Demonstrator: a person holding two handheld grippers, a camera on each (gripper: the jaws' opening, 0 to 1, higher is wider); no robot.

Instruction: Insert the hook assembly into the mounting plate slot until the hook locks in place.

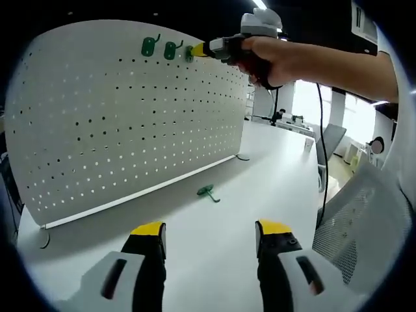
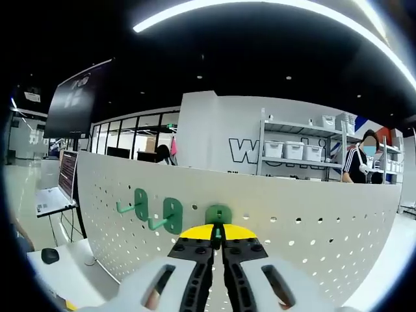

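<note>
I see a white table carrying an upright white pegboard on small round feet, with one loose green hook lying flat just in front of it (well apart from everything else).

Bright, even indoor light — strong fisheye bend in both views.

Above the right gripper a ceiling strip glares white against a dark ceiling; far right of the left gripper windows blow out. Shadows on the table are faint, the pegboard bows — focus stays sharp.
</note>
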